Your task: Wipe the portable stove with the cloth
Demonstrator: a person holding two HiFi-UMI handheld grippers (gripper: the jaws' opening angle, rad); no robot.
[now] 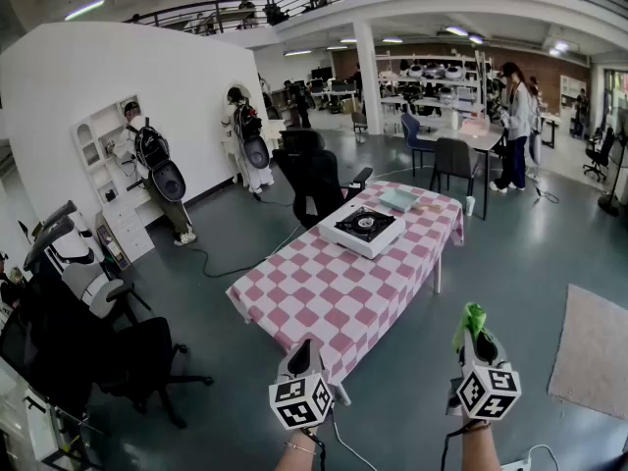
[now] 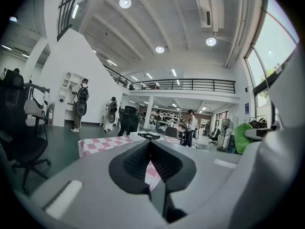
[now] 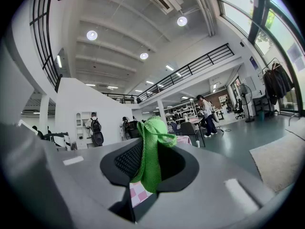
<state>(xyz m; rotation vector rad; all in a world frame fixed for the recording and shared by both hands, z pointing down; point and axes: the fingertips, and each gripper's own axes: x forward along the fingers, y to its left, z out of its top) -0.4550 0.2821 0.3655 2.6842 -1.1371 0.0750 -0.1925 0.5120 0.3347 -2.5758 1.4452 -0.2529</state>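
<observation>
Well short of the desk [image 1: 324, 292], with open floor between it and both tongs. Long, covered in pink-and-white check, running away from a near corner toward a far end.

On its far half, hard by the left long edge: the portable stove [image 1: 362, 229], white body, black burner top, flat and level, untouched. Just beyond it, nearer the far end, a pale tray [image 1: 399, 199]. Probably parked there to leave the stove's top free on all sides for wiping.

Right tongs [image 1: 475, 334] held up and pointed toward the desk, clamped firmly on the green cloth [image 1: 473, 320]. Gripped around the middle, by the right gripper view, with a bunched end sticking out above the jaws and a tail hanging below [image 3: 150, 151]. A sensible hold: loose fabric ahead of the tips to meet the surface first.

Left tongs [image 1: 300, 349] level beside it, jaws pressed together on nothing, only check pattern showing past them. Likely kept free to steady the stove.

Wiping not yet begun; approach needed first.
</observation>
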